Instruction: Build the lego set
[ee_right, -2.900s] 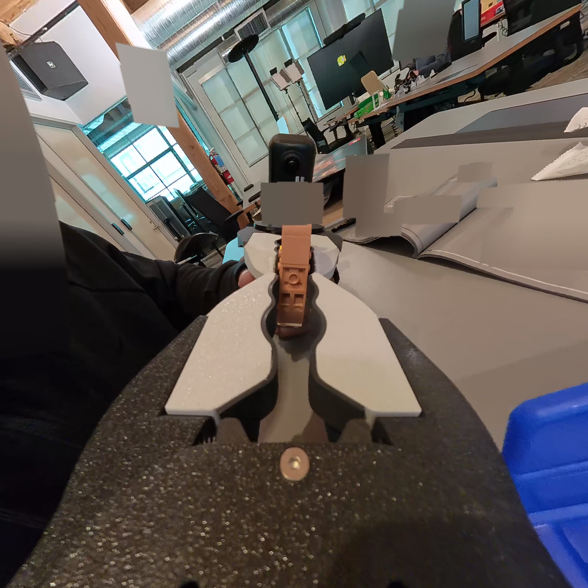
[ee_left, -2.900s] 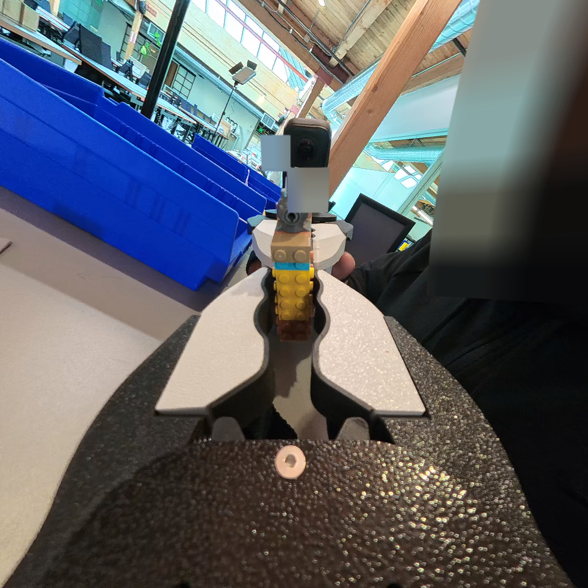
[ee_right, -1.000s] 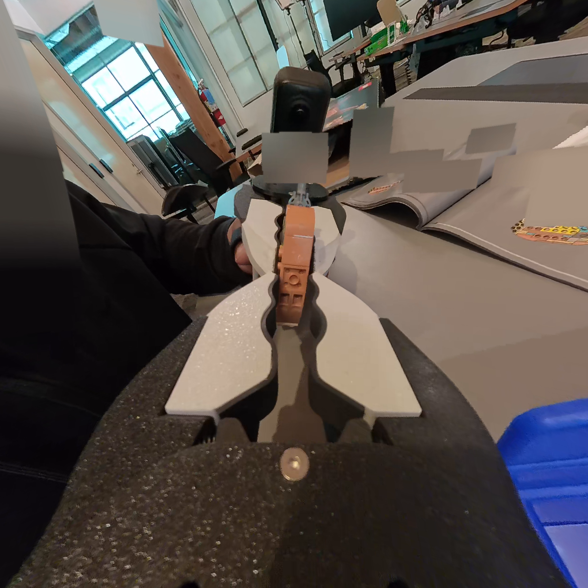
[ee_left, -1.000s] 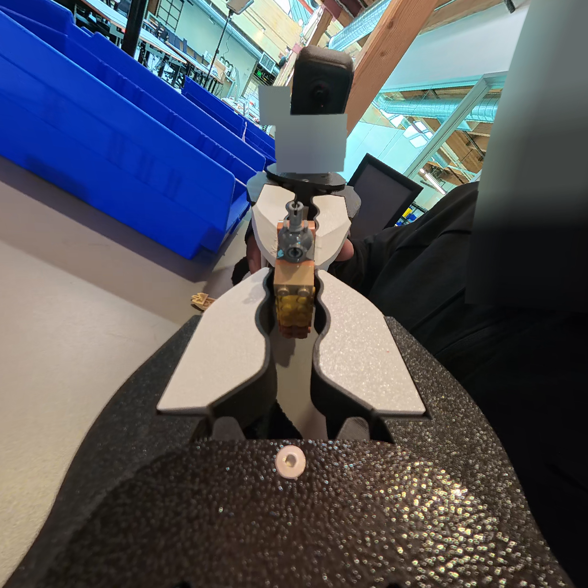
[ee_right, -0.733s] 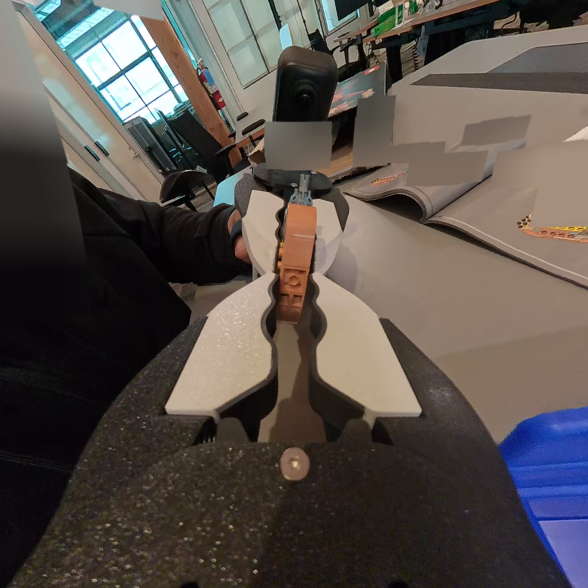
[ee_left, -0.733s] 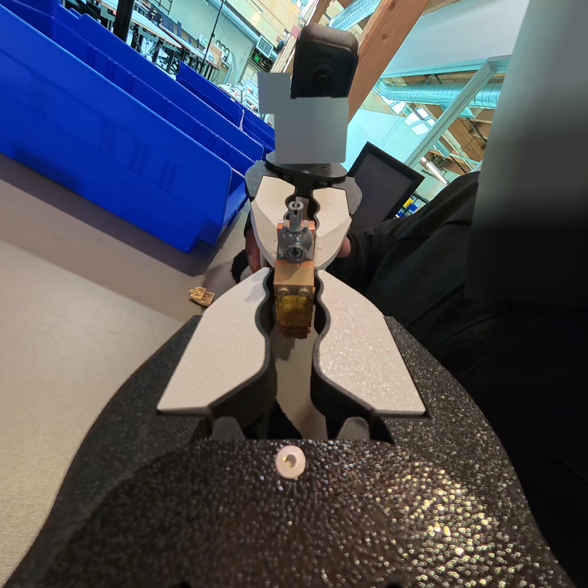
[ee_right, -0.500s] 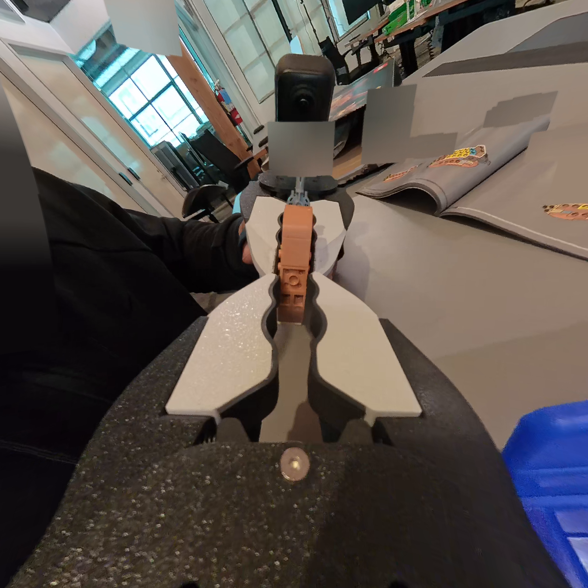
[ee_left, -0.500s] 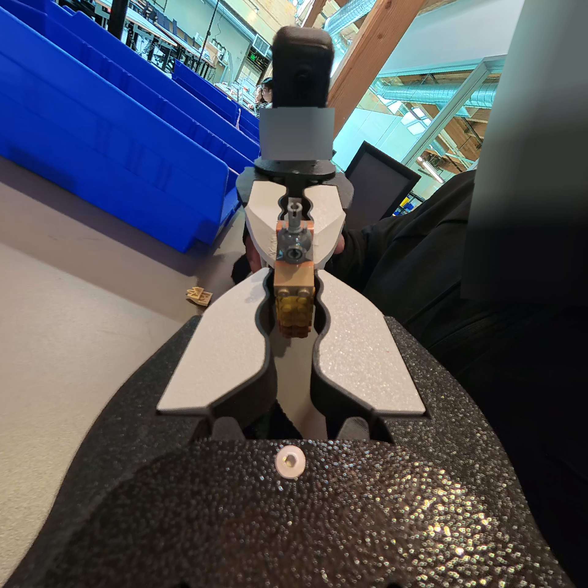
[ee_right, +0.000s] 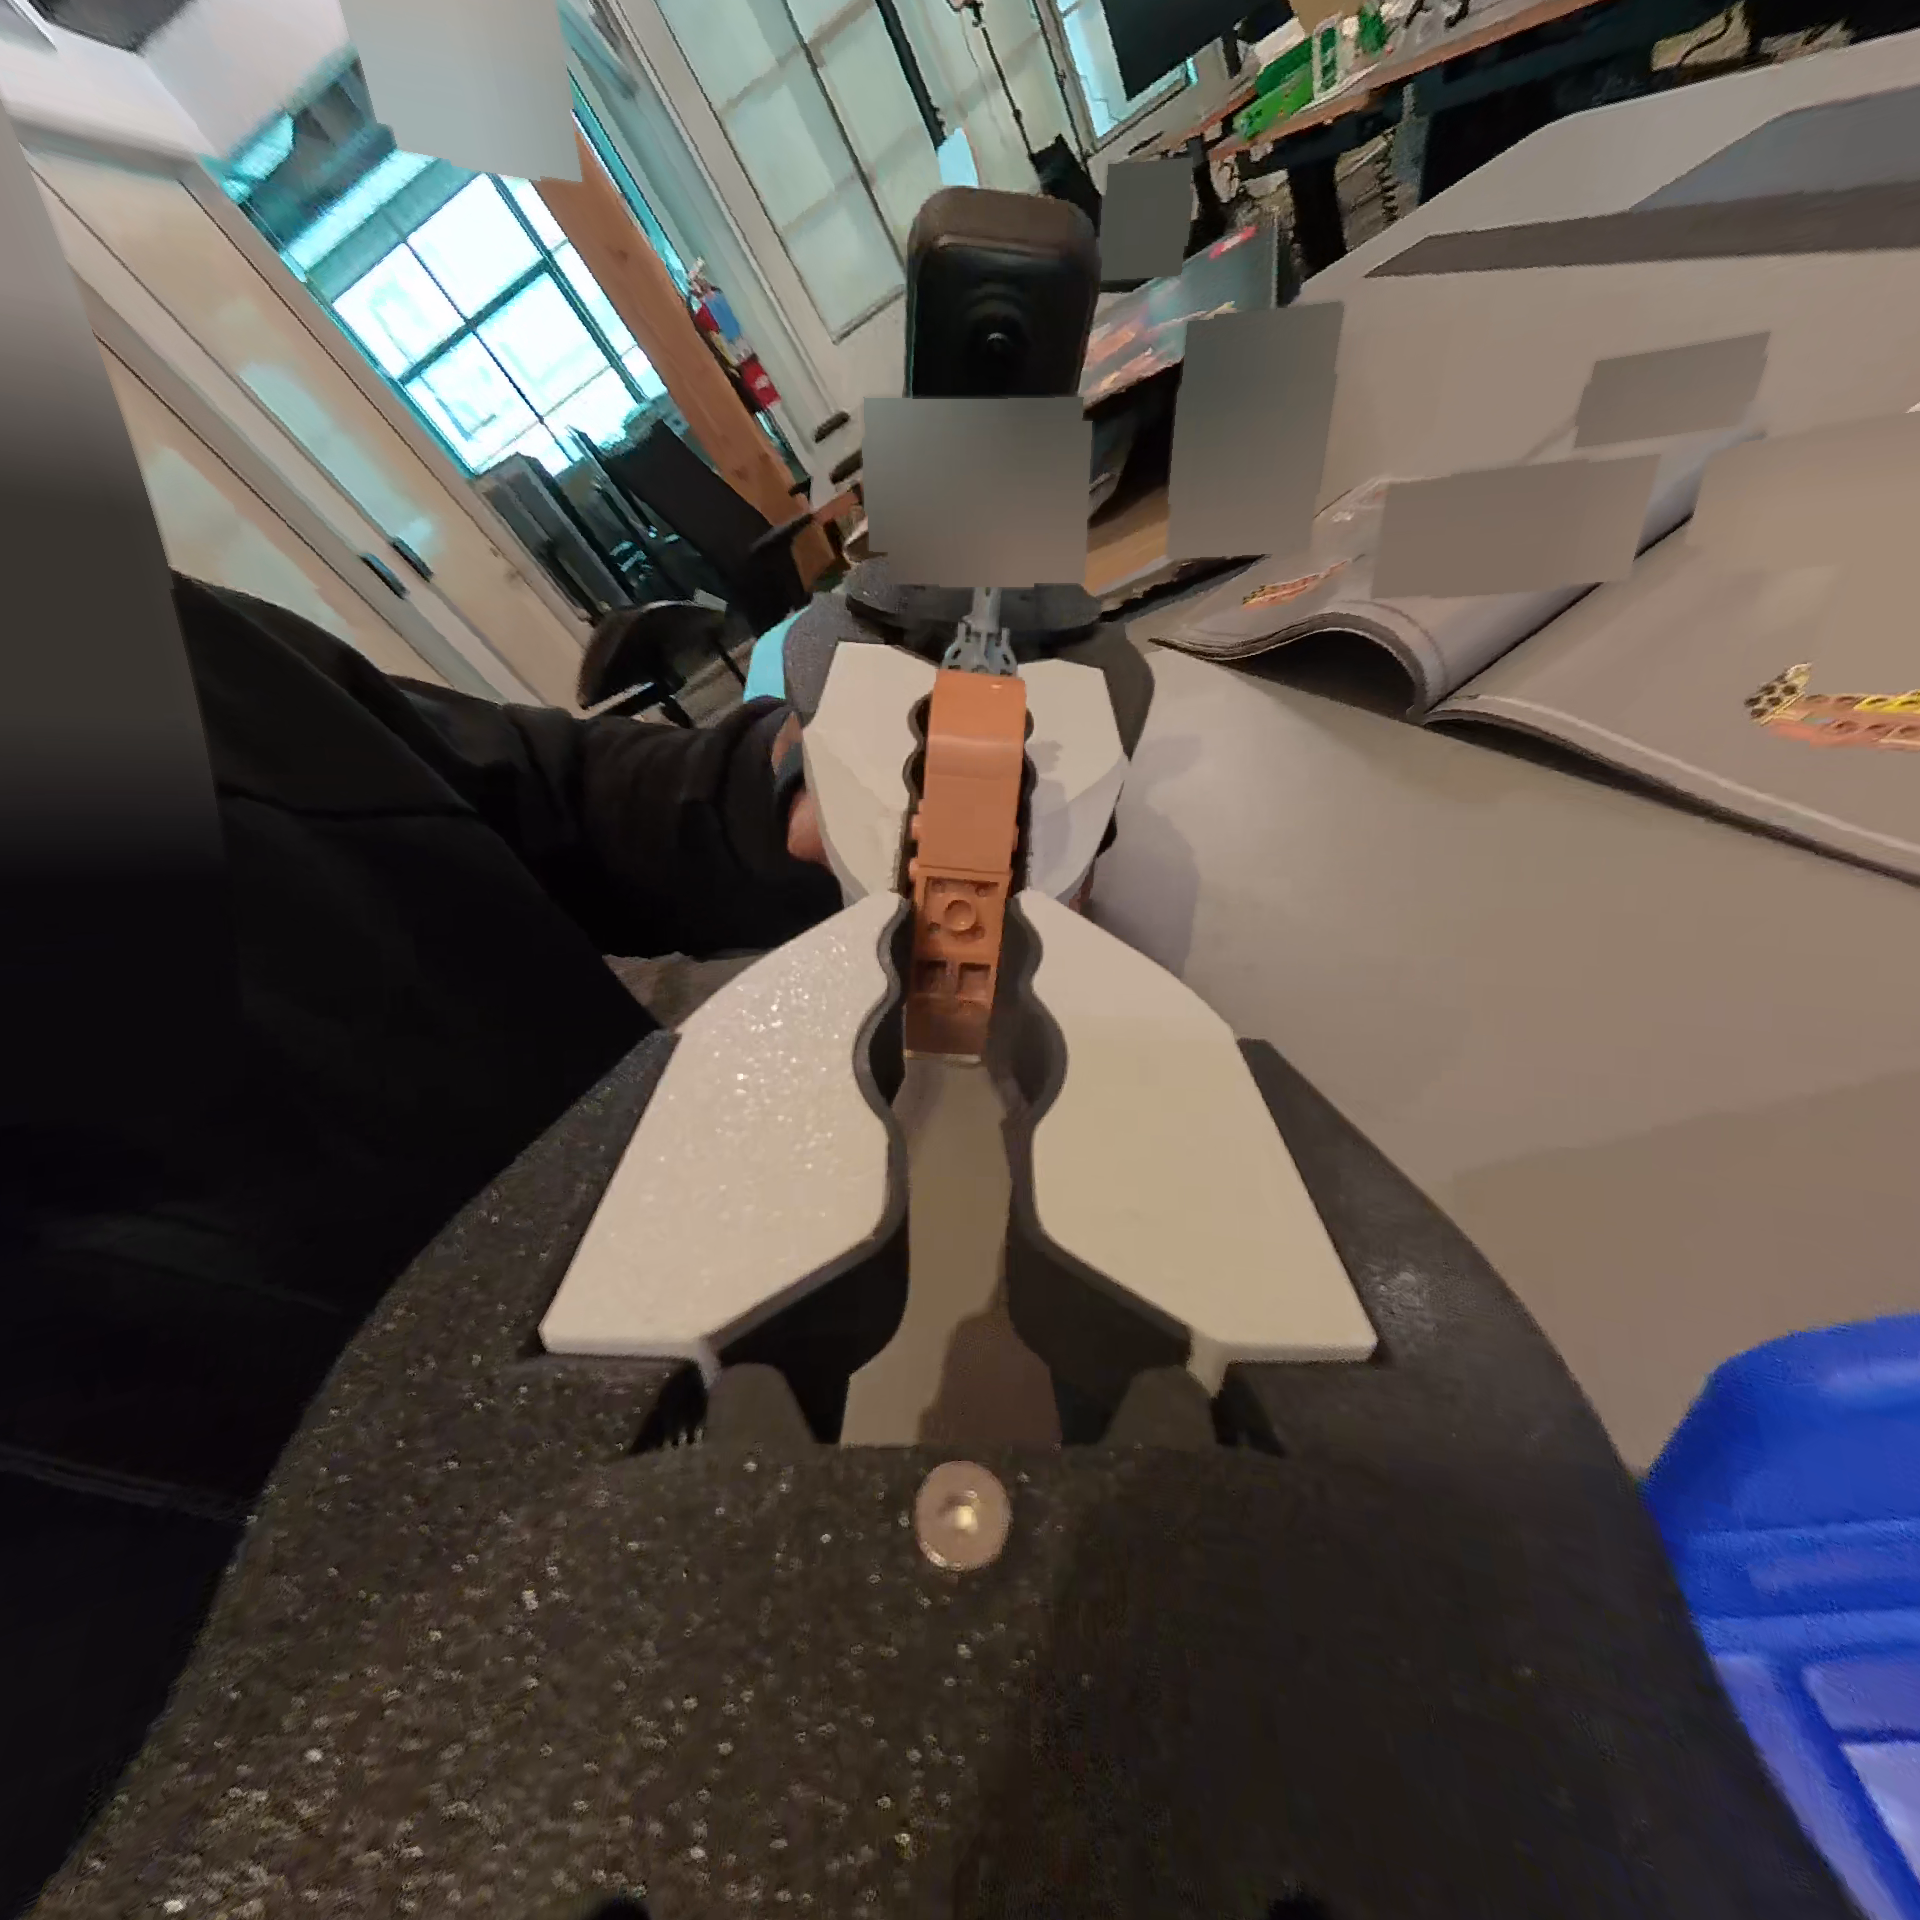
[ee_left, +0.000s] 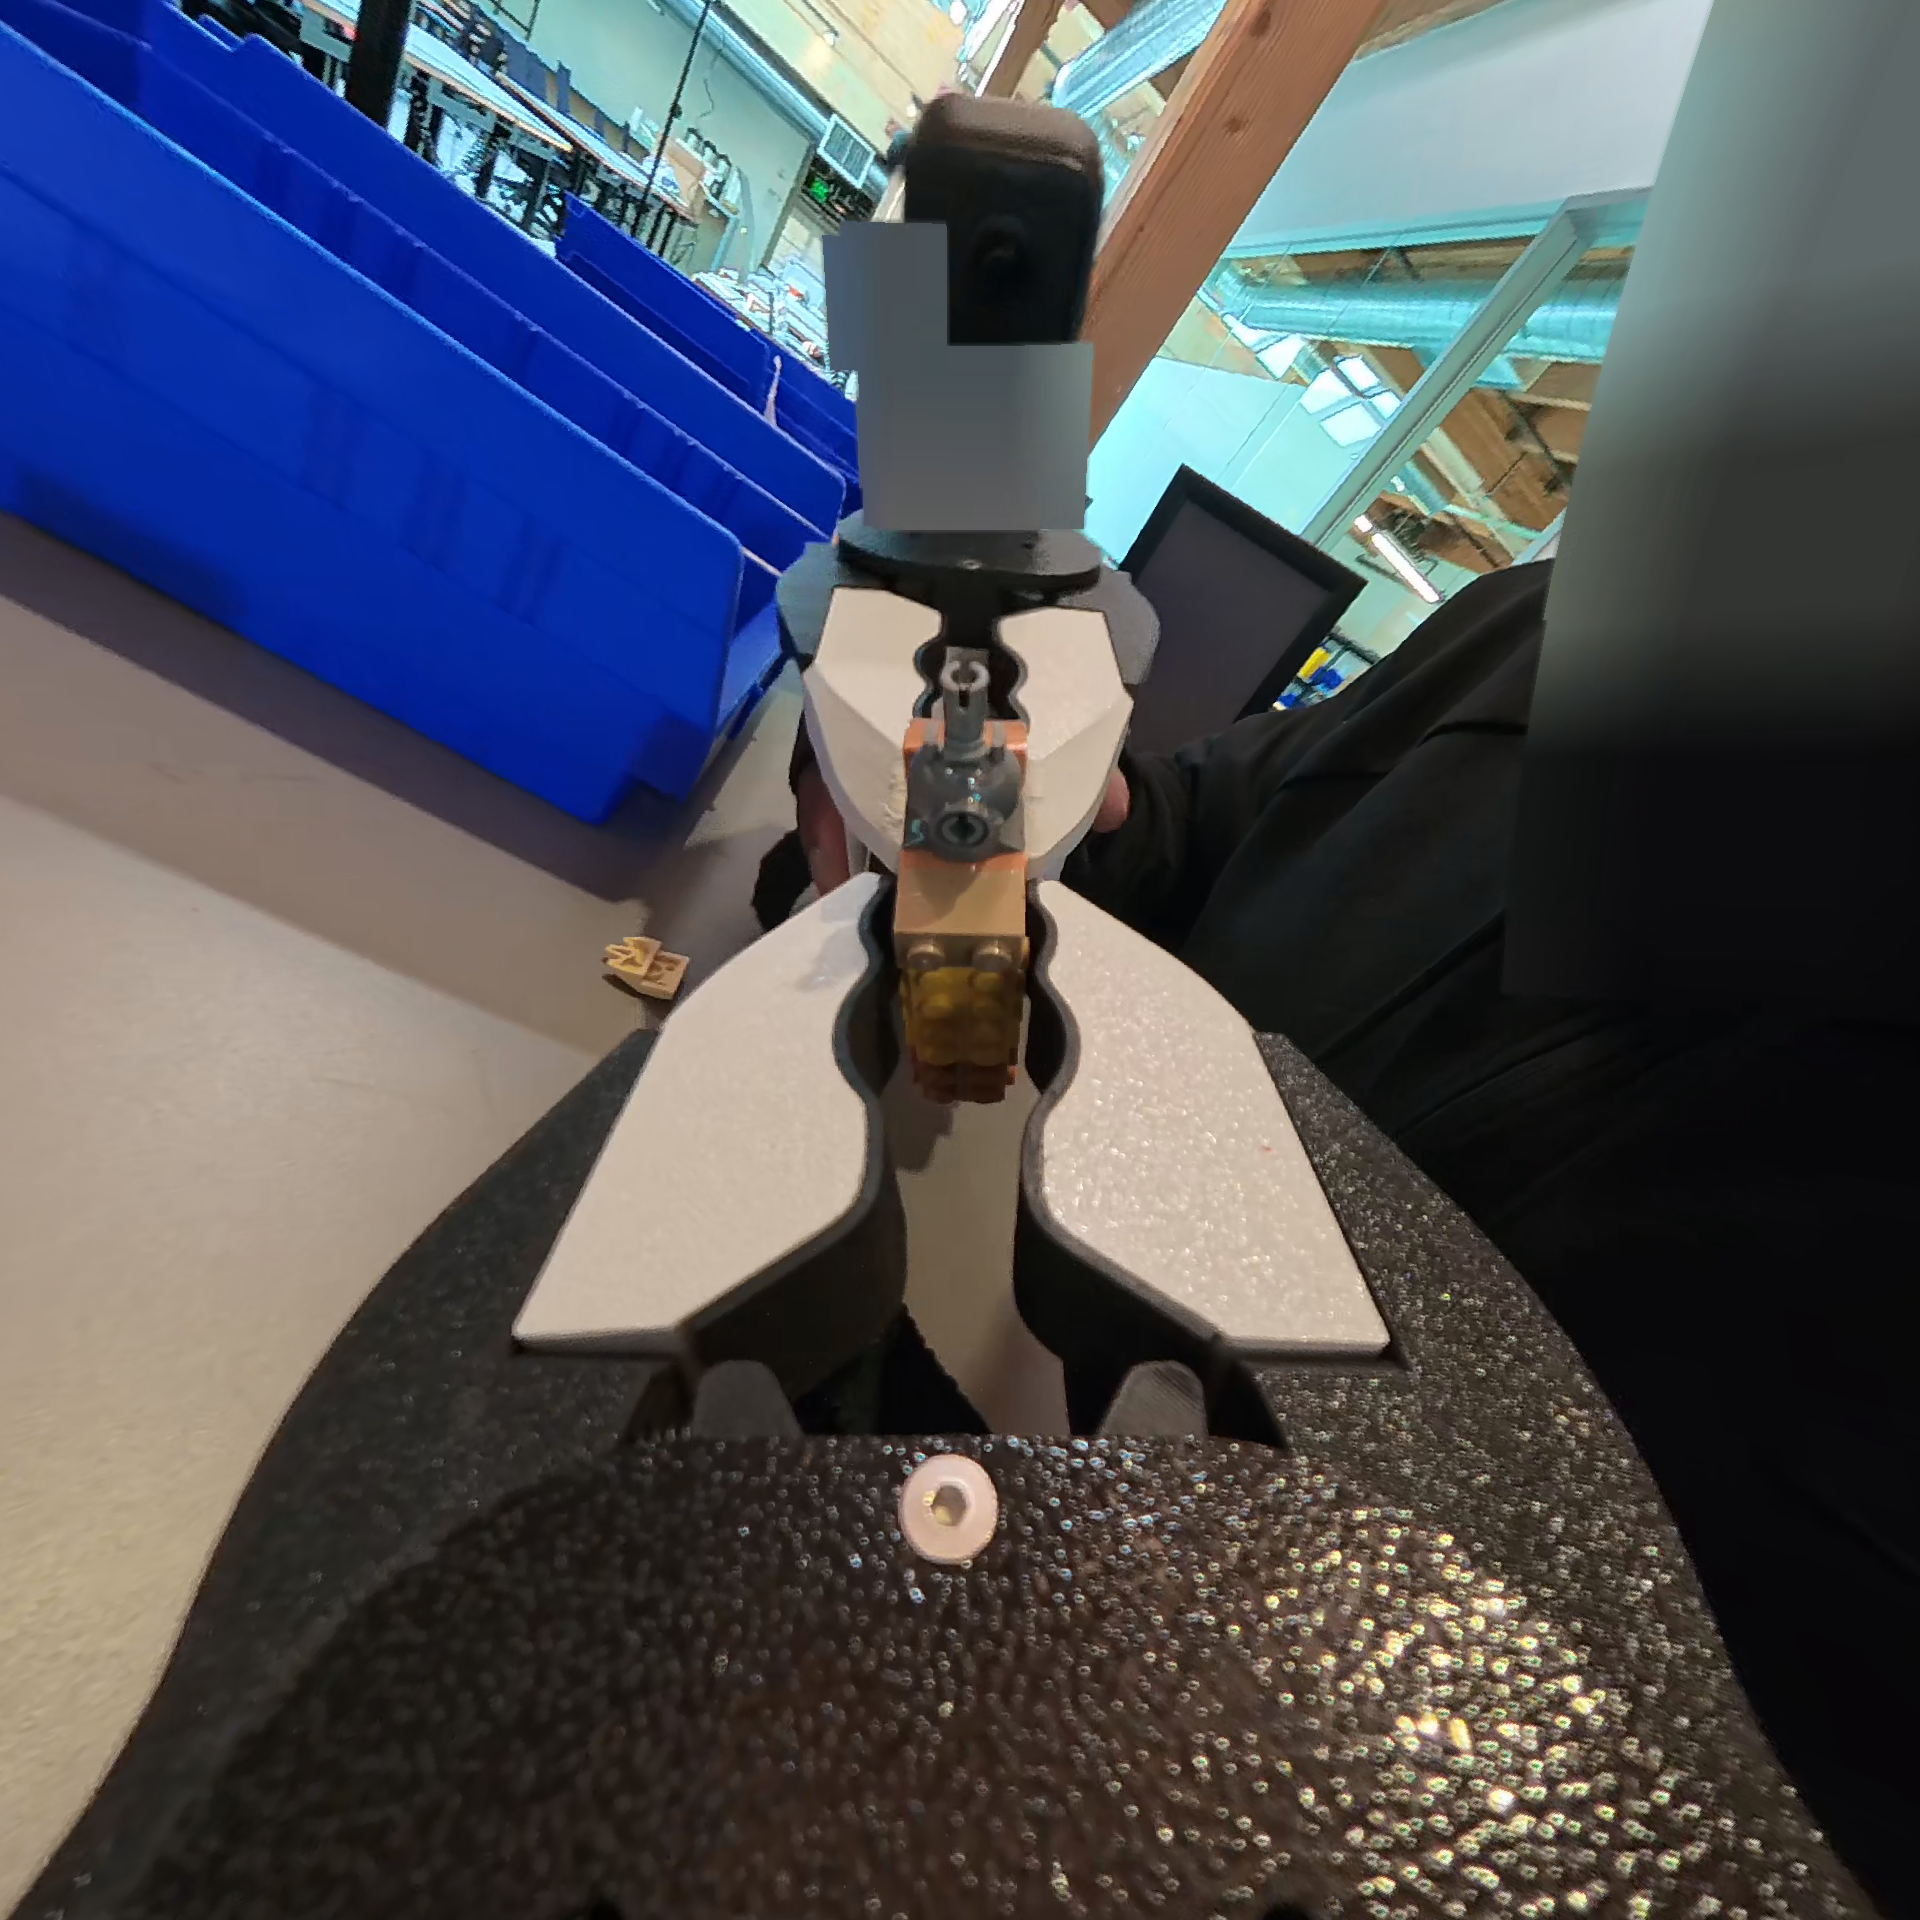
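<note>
A small lego assembly (ee_left: 961, 914) of orange-brown bricks, with clear yellow studs on its near end and a grey connector piece (ee_left: 964, 800) on it, is held in the air between both grippers. My left gripper (ee_left: 958, 935) is shut on its near end. My right gripper (ee_left: 966, 842) faces it tip to tip and grips the far end. In the right wrist view the right gripper (ee_right: 956, 935) is shut on the orange assembly (ee_right: 971, 790), with the left gripper (ee_right: 966, 842) opposite. A grey pin sticks out beyond the far end.
Blue bins (ee_left: 364, 468) line the table's (ee_left: 208, 1091) far left, with a small tan lego piece (ee_left: 646, 964) lying in front of them. An open instruction booklet (ee_right: 1558, 665) lies on the grey table, with a blue bin (ee_right: 1808, 1610) at lower right. A person's dark sleeve (ee_left: 1455, 831) is close behind.
Both grippers stay shut on the assembly. The pair has shifted and tilted slightly together, so the background has slid in both views.
</note>
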`<control>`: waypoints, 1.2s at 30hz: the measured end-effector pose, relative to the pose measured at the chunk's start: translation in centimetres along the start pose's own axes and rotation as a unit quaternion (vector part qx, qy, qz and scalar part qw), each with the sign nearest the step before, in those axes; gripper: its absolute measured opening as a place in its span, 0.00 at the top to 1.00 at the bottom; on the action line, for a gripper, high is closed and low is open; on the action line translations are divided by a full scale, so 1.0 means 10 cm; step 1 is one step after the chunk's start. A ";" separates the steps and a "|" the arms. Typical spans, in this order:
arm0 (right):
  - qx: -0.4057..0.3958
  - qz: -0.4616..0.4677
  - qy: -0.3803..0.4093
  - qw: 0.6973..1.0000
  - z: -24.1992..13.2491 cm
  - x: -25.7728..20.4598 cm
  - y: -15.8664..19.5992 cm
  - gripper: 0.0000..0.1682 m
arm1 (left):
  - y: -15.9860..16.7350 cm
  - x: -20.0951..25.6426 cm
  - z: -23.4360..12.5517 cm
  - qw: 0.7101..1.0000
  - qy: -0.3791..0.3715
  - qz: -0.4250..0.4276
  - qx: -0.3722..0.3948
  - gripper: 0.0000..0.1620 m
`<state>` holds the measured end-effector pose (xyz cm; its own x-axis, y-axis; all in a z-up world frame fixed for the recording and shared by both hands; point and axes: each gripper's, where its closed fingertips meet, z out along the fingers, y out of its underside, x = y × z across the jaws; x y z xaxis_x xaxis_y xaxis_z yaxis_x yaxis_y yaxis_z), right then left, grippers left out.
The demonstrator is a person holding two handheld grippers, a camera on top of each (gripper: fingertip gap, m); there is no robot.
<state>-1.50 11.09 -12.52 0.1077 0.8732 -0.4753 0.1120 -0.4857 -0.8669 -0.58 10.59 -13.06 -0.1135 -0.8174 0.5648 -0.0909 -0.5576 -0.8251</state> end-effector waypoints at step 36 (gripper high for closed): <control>-0.025 0.009 -0.025 0.999 -0.03 -0.04 0.09 0.91 | 0.11 0.03 0.04 0.999 -0.004 0.033 -0.040 0.88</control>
<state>-1.14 10.26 -13.05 0.0603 0.8646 -0.4989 0.1602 -0.5017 -0.8501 -0.30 9.68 -13.77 -0.1132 -0.8532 0.5092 -0.1620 -0.4898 -0.8567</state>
